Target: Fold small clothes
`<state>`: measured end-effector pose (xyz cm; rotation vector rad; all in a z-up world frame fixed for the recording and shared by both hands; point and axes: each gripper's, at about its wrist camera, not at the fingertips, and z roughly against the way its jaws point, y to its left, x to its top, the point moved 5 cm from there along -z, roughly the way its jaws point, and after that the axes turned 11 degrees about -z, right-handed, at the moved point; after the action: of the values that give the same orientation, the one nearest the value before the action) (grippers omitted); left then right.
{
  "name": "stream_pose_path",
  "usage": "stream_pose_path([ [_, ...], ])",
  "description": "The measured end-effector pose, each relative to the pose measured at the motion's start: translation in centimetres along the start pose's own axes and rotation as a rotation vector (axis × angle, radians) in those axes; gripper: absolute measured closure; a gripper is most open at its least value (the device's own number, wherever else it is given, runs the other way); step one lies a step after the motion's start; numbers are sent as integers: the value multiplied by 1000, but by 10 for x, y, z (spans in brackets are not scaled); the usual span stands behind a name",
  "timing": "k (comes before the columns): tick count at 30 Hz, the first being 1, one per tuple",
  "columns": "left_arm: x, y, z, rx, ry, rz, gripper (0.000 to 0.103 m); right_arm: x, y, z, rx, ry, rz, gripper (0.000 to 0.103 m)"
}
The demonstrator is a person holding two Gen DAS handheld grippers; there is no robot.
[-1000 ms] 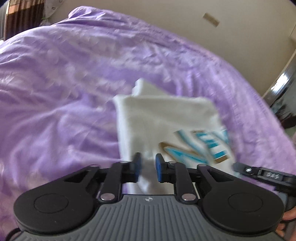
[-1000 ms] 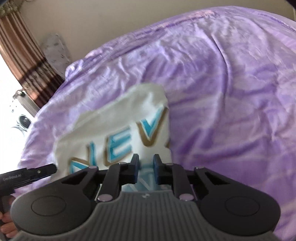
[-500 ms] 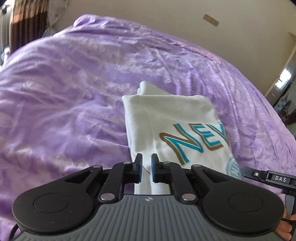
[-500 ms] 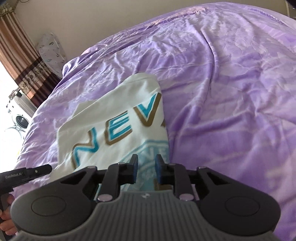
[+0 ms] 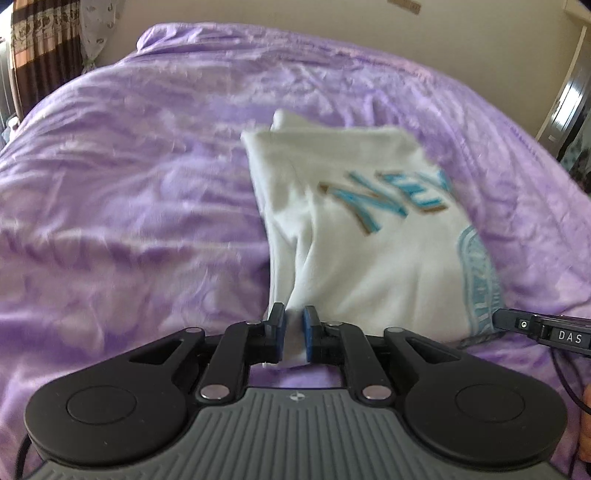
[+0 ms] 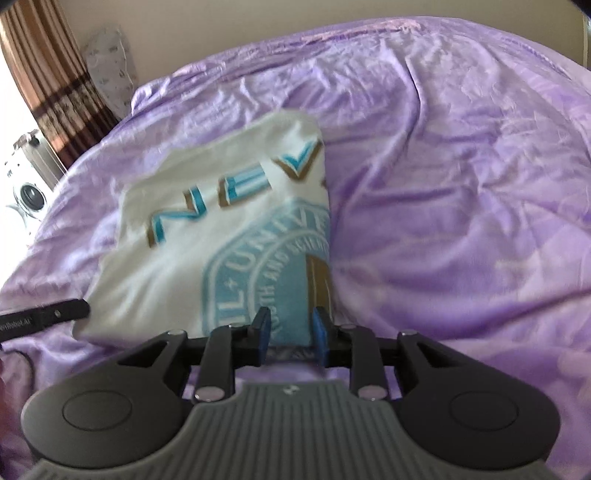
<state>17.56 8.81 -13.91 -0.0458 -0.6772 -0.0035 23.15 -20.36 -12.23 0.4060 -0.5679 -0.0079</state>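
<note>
A white T-shirt (image 5: 354, 243) with teal and gold letters and a pale blue round crest lies partly folded on the purple bedspread (image 5: 129, 184). My left gripper (image 5: 294, 328) is shut on the shirt's near left corner, with white cloth pinched between the blue pads. In the right wrist view the same shirt (image 6: 207, 229) shows its crest. My right gripper (image 6: 290, 332) has its jaws a little apart around the shirt's near right edge, and the cloth sits between the blue pads. Each gripper's tip shows at the side of the other's view.
The purple bedspread (image 6: 461, 184) is wrinkled and fills both views. A beige wall (image 5: 295, 14) stands behind the bed. Striped brown curtains (image 6: 40, 74) and a white appliance (image 6: 29, 195) are at the far left. A dark doorway (image 5: 569, 110) is at the right.
Both grippers have moved forward onto the shirt's near edge. The left has closed on the left corner. The right jaws have opened wider around the right edge, and the hem looks lifted.
</note>
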Motion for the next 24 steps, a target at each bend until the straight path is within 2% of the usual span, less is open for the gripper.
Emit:
stream_pose_path([
  [6, -15, 1, -18, 29, 15, -48, 85, -18, -8, -27, -28, 52, 25, 82],
  [13, -10, -3, -5, 42, 2, -54, 84, -14, -6, -29, -39, 63, 33, 82],
  [15, -6, -7, 7, 48, -14, -62, 84, -12, -1, -24, -49, 50, 44, 81],
  [17, -2, -11, 23, 58, -32, -74, 84, -10, 4, -13, -52, 25, 60, 67],
  [22, 10, -23, 68, 103, -77, -103, 82, 0, 25, 27, -57, -79, 126, 60],
  [24, 16, -28, 89, 116, -97, -104, 76, 5, 35, 48, -46, -128, 148, 57],
])
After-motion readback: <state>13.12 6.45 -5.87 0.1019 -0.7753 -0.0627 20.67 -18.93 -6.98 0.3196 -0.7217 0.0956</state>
